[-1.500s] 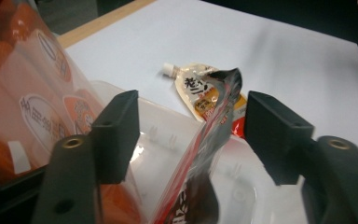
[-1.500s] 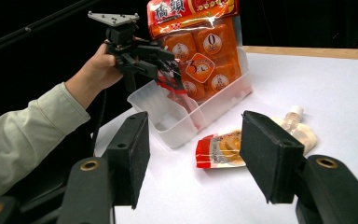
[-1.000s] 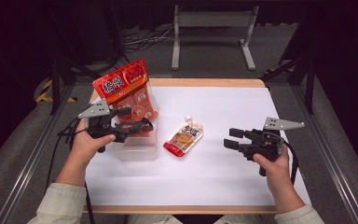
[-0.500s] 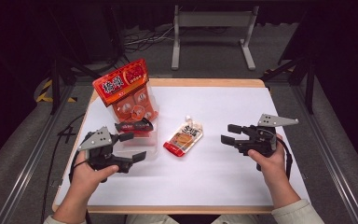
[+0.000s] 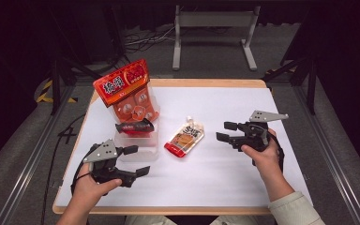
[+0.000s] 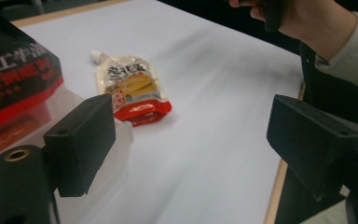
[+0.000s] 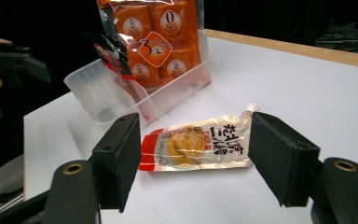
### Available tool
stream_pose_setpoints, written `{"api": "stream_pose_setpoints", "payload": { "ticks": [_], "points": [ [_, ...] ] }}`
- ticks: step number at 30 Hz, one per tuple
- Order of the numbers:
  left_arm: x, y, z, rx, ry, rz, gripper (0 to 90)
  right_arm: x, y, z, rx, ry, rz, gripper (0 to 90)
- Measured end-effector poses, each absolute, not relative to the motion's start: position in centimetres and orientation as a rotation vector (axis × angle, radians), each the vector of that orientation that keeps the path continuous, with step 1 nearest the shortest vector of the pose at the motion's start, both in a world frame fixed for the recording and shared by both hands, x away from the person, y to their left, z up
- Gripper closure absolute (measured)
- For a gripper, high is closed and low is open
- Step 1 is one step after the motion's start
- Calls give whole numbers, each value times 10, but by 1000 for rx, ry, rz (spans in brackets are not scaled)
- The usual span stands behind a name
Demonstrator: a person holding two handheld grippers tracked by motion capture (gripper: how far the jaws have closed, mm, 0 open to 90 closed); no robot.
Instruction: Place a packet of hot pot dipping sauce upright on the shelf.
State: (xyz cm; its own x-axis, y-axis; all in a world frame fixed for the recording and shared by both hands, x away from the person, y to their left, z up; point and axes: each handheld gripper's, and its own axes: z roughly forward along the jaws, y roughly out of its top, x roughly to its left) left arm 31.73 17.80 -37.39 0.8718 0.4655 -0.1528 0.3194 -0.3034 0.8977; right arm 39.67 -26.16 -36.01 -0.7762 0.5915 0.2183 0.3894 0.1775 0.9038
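The right claw (image 5: 226, 131) is lining up on the spouted pouch (image 5: 184, 137), and you can see why: in the right gripper view that pouch (image 7: 200, 142) lies flat on the white tabletop (image 5: 225, 178) straight ahead of the claw, framed between the two black pads, spout pointing off to the claw's right. The jaws have just been opening and now stand wide, nothing between them, the pouch a short way beyond the tips. My read is that it is being sized up for a pick.

Beyond the pouch, to the claw's front-left, sits the clear plastic bin (image 7: 121, 100). It already carries the big orange snack bag (image 7: 161, 39), leaning upright against the far wall, and a small dark red packet (image 7: 109, 53) propped on the near side. Standing them on edge leaves room in the bin, so the pouch looks like the next thing to go in.

The left claw (image 5: 135, 160) is parked low at the near-left corner, jaws spread wide and empty. From its camera the bin's corner (image 6: 121, 135) lies just beyond its left pad, the pouch (image 6: 130, 91) farther ahead, apart from it.

Pose-wise, both hands come in from the near edge. The right forearm angles inward, claw held roughly level and pointing across toward the pouch; the left hand grips its handle with the claw aimed toward the right.
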Motion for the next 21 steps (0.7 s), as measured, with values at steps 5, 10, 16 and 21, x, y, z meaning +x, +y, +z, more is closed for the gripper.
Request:
{"api": "stream_pose_setpoints", "payload": {
  "ticks": [5, 10, 16, 21],
  "points": [
    [316, 175, -377, 1936, 579, 135, 168, 411, -254, -361, 976, 2288, 1599, 338],
    [316, 173, -383, 1944, 574, 117, 171, 427, -244, -365, 1014, 2300, 1547, 330],
    [317, 170, -392, 1952, 567, 90, 171, 446, -233, -377, 1063, 2321, 1473, 329],
    [318, 170, -396, 1924, 581, 117, 167, 460, -225, -387, 1100, 2327, 1439, 322]
  ]
}}
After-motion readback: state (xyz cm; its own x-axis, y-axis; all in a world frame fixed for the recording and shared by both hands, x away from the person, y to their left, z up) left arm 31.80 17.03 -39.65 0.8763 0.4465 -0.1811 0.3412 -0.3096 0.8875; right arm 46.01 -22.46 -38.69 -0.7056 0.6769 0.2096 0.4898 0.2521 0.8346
